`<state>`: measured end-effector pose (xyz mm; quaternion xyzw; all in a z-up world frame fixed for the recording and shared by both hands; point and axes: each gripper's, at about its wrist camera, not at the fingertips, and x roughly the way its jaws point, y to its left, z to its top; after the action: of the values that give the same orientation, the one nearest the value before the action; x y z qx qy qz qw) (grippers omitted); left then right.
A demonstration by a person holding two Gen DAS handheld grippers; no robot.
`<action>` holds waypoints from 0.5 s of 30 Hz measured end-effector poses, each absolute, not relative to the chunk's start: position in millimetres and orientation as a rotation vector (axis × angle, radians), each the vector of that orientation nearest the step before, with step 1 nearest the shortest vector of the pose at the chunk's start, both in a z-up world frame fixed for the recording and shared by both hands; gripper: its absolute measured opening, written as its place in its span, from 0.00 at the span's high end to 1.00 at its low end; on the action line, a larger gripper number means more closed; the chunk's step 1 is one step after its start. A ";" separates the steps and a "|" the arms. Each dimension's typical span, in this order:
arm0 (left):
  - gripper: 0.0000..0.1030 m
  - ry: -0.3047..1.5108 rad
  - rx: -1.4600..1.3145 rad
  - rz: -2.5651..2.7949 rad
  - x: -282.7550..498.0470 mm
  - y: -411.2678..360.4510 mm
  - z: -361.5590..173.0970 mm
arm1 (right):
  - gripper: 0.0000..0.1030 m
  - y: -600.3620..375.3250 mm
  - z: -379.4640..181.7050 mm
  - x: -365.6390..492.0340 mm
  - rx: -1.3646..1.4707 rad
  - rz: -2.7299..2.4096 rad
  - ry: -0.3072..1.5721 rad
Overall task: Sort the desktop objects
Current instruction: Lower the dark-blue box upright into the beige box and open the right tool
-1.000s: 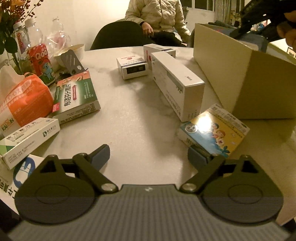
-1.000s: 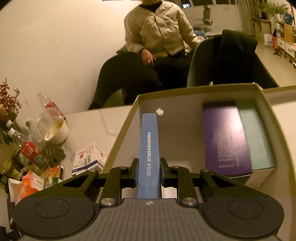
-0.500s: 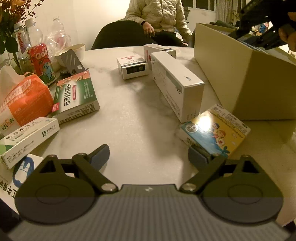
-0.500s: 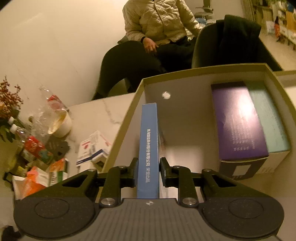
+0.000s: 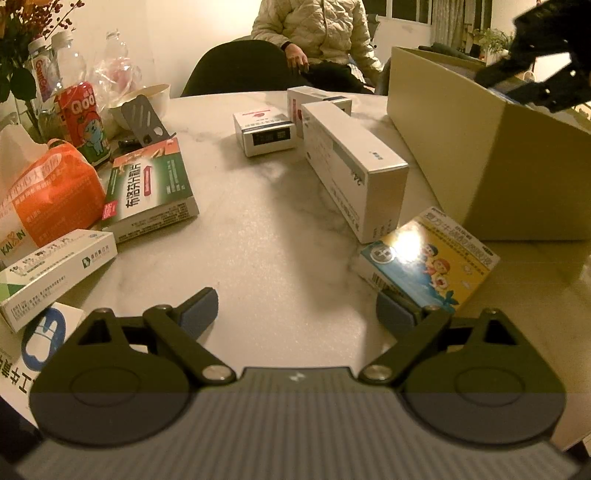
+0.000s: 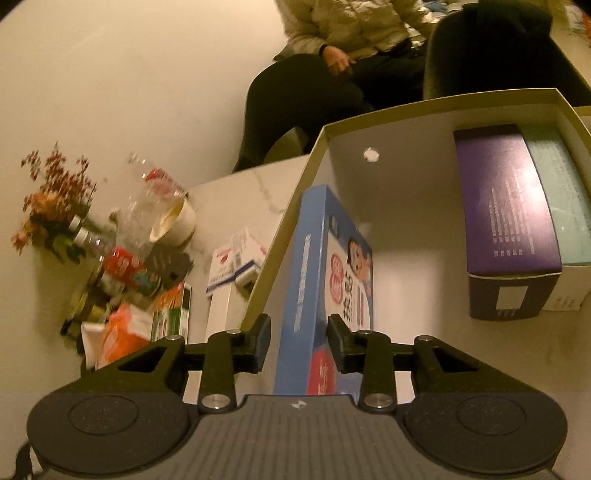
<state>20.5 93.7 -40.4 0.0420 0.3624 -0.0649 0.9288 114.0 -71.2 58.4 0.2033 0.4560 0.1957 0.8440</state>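
Observation:
My right gripper (image 6: 298, 339) hangs over the open cardboard box (image 6: 424, 107). Its jaws are opening, and a blue medicine box (image 6: 314, 277) stands between them, leaning toward the carton's left wall. Neither pad presses on it. A purple box (image 6: 506, 206) and a teal box (image 6: 565, 192) lie at the carton's right side. My left gripper (image 5: 295, 306) is open low over the marble table (image 5: 258, 240), with only bare table between its fingers. Its right finger is beside a yellow and blue box (image 5: 432, 262). The right gripper (image 5: 535, 85) shows above the carton (image 5: 498, 166).
Loose on the table lie a long white box (image 5: 354, 173), a small white box (image 5: 264, 133), a green box (image 5: 151, 184) and a white-green box (image 5: 55, 269). An orange bag (image 5: 48, 195), bottles and a bowl (image 5: 144, 99) crowd the left. A person (image 5: 317, 33) sits behind.
The right gripper's jaws have parted from the blue box, which has tipped and now shows its printed face inside the carton. The right view has tilted downward. The left gripper has not moved.

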 end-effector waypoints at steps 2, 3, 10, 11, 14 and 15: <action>0.08 0.741 0.087 -0.133 20.5 93.9 -40.7 | 0.63 -72.7 59.4 109.2 0.407 0.432 0.974; 0.07 0.741 0.086 -0.134 20.4 93.9 -40.6 | 0.63 -73.4 59.7 106.8 0.397 0.442 0.979; 0.07 0.740 0.084 -0.135 21.3 95.5 -41.5 | 0.62 -79.8 59.5 91.2 0.329 0.478 1.004; 0.07 0.739 0.086 -0.136 21.4 95.4 -41.7 | 0.62 -80.2 59.7 89.0 0.317 0.483 1.008; 0.07 0.739 0.090 -0.136 21.6 95.5 -42.0 | 0.63 -81.3 60.2 82.8 0.289 0.495 1.015; 0.07 0.739 0.089 -0.136 21.7 95.6 -42.1 | 0.64 -81.8 60.6 80.7 0.281 0.499 1.015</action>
<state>21.7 95.6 -42.1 0.0434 0.3607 -0.0662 0.9293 80.7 -81.8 60.6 0.1325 0.4794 0.2357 0.8349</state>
